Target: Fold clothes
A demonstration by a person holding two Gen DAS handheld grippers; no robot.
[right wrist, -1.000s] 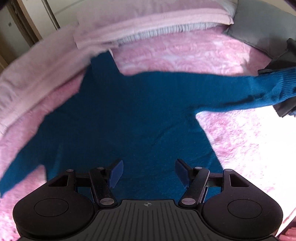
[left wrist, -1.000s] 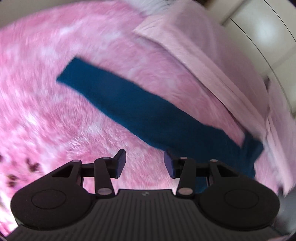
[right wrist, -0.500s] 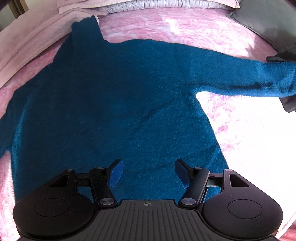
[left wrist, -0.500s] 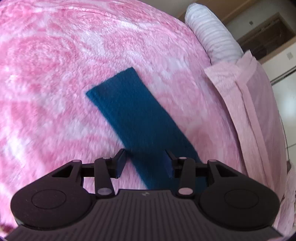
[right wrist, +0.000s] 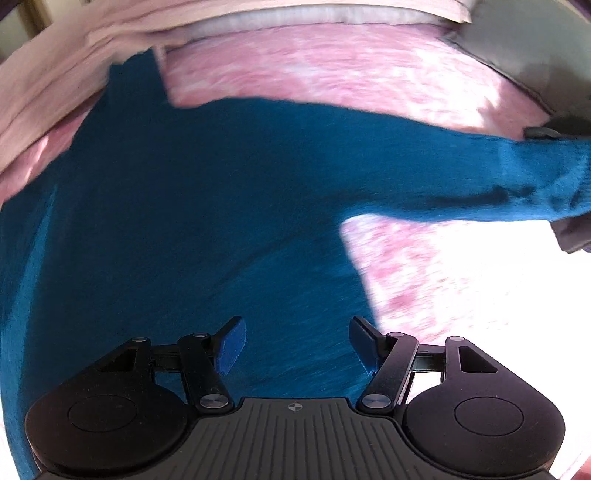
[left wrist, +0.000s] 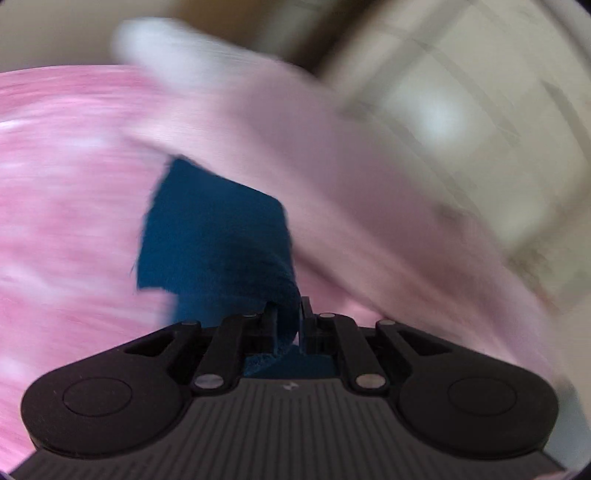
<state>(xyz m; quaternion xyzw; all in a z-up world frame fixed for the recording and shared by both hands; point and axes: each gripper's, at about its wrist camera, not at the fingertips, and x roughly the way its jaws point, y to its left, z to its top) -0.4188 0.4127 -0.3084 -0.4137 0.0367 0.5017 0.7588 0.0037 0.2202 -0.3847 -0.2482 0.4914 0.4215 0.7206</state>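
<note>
A teal blue sweater (right wrist: 207, 206) lies spread on a pink fluffy blanket (right wrist: 332, 70), one sleeve (right wrist: 480, 177) stretched out to the right. In the left wrist view my left gripper (left wrist: 290, 325) is shut on the other sleeve (left wrist: 214, 236), which hangs lifted and folded over above the blanket; the picture is blurred by motion. My right gripper (right wrist: 297, 343) stands open just above the sweater's body, with nothing pinched between its blue pads (right wrist: 232, 343).
A pale pink folded cover (right wrist: 55, 74) and a striped pillow (right wrist: 295, 14) lie along the far edge of the bed. Grey and dark clothes (right wrist: 546, 66) sit at the right. Cream cupboard doors (left wrist: 461, 110) stand beyond the bed in the left wrist view.
My left gripper closed on the flat sleeve and lifted it off the blanket, swinging towards the pale pink cover. My right gripper sank closer to the sweater's body, jaws unchanged.
</note>
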